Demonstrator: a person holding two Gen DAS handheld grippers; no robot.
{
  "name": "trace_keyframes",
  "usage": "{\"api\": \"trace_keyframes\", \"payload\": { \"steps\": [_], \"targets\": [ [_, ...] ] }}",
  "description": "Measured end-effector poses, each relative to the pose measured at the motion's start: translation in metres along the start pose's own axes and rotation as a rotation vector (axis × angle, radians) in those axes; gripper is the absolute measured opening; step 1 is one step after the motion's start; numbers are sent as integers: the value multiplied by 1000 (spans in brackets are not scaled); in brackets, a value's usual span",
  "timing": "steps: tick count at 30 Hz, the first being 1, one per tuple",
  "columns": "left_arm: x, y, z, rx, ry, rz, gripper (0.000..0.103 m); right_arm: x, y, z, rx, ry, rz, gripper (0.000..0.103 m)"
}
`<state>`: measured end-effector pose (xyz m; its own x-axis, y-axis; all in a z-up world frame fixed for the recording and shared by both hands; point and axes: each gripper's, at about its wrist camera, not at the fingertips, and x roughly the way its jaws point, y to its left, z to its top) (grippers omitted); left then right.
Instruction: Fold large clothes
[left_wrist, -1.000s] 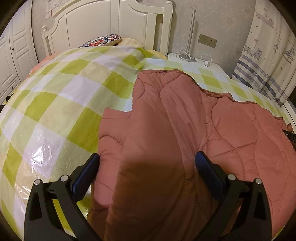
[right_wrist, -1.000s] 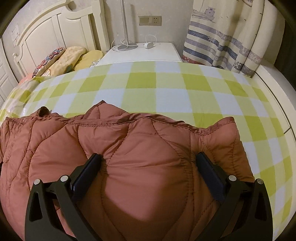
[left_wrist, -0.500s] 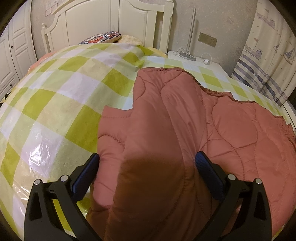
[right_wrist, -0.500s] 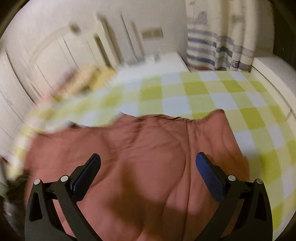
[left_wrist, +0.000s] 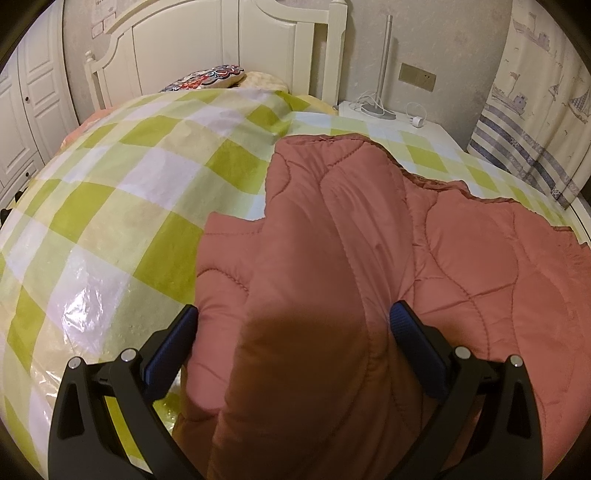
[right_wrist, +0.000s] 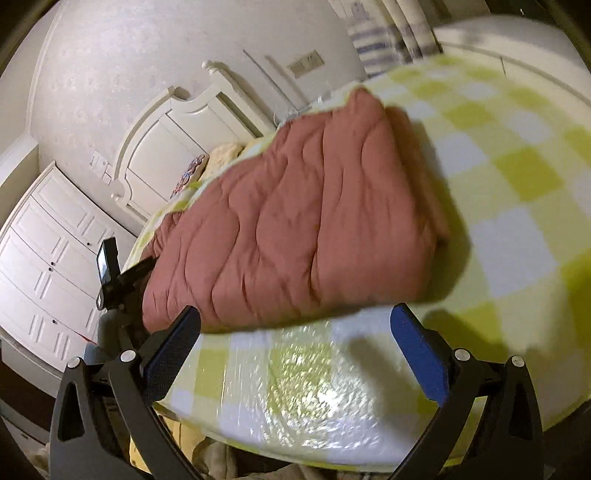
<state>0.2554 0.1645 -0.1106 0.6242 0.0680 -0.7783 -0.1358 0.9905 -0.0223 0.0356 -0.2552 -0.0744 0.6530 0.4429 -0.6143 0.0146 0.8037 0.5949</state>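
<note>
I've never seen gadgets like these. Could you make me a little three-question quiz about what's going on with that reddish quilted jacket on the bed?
1. True or false: the left gripper has its fingers spread wide, with a fold of the quilted jacket lying between them.
2. What lies between the right gripper fingers? A) the jacket B) only the checked bedcover C) a pillow
3. Fill in: the checked bedcover is white and ____.

Key: 1 true; 2 B; 3 green.
</note>
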Motion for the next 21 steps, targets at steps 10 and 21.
{"api": "trace_keyframes", "payload": {
  "steps": [10, 21],
  "targets": [
    [0, 1, -1, -11, -3, -3, 101, 66, 10, 32, 263, -142, -32, 99],
    [-19, -10, -17, 51, -33, 61, 101, 54, 9, 13, 345, -328, 177, 33]
  ]
}}
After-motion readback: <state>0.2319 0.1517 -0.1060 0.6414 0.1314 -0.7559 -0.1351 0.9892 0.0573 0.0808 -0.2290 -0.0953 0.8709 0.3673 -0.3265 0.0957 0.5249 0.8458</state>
